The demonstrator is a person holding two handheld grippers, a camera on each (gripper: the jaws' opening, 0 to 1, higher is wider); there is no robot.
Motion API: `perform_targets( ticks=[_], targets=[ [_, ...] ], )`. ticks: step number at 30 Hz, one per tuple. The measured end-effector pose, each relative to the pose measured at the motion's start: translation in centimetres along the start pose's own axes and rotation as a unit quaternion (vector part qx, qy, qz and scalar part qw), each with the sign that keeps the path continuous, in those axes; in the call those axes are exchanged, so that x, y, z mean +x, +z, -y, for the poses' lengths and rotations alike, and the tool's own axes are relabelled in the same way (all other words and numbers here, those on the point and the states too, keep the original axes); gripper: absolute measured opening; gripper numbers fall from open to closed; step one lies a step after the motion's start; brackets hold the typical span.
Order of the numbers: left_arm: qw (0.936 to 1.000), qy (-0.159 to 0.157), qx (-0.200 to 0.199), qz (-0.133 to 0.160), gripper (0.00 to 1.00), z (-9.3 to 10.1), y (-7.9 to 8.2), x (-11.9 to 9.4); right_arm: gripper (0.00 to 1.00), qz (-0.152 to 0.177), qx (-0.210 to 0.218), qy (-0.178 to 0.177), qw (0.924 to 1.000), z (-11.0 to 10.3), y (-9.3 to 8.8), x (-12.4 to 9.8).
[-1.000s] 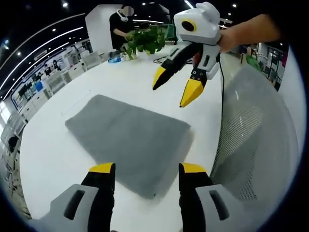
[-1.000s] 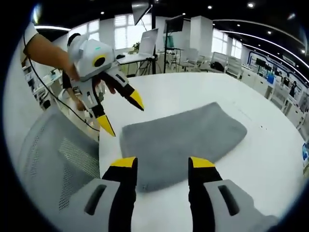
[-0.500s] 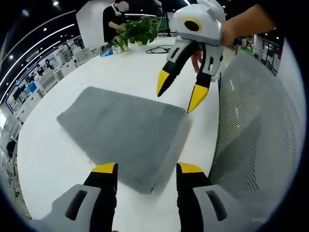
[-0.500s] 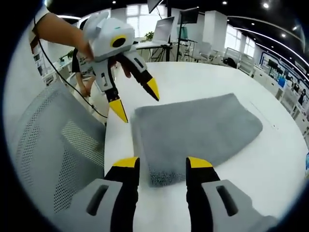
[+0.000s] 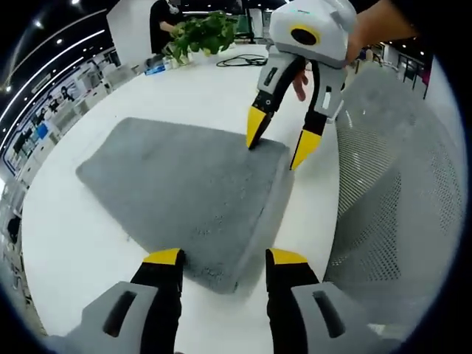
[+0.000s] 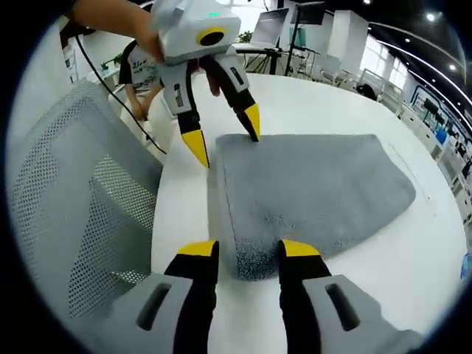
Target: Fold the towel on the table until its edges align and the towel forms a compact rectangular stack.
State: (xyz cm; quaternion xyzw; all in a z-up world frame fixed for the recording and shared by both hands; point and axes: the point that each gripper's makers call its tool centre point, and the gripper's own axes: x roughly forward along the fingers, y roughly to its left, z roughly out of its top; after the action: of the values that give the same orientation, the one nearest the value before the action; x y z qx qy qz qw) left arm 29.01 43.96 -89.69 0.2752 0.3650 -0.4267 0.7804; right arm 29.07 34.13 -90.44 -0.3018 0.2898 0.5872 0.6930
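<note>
Towel (image 5: 184,195) lies flat on the white bench (image 5: 81,251) beside the mesh chair (image 6: 88,206), so I bring my left tongs (image 5: 218,259) and right tongs (image 6: 248,252), both spread apart, astride its two near corners, ready to pinch and fold it.

I'm working in an open-plan office: rows of desks (image 5: 70,110) at the left edge, a monitor (image 6: 269,23) and chairs (image 6: 324,70) along the top, ceiling spotlights, a mesh office chair (image 5: 383,214) beside my white table (image 5: 184,88).
</note>
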Motion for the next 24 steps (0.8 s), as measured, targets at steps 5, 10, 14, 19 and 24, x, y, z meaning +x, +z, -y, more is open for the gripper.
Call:
perform_targets(
  ticks=[5,10,14,19,24],
  targets=[
    [0.9999,-0.004,0.007,-0.013,0.41,0.1,-0.7,0.7,0.29,-0.022,-0.033,-0.007,0.9992,-0.3,-0.6,0.6],
    [0.9999,-0.001,0.012,-0.011,0.35,-0.4,-0.8,1.0,0.25,-0.025,-0.038,-0.017,0.9988,0.2,-0.8,0.7],
    [0.9999,-0.004,0.009,-0.009,0.33,-0.6,-0.7,1.1,0.24,-0.027,-0.044,-0.018,0.9985,0.3,-0.8,0.7],
    [0.9999,-0.007,0.008,-0.003,0.32,-0.6,-0.6,1.2,0.23,-0.027,-0.034,-0.017,0.9989,0.3,-0.8,0.6],
    [0.9999,-0.008,0.007,0.000,0.33,-0.5,-0.4,1.3,0.23,-0.027,-0.026,-0.020,0.9991,0.4,-0.9,0.5]
  ],
)
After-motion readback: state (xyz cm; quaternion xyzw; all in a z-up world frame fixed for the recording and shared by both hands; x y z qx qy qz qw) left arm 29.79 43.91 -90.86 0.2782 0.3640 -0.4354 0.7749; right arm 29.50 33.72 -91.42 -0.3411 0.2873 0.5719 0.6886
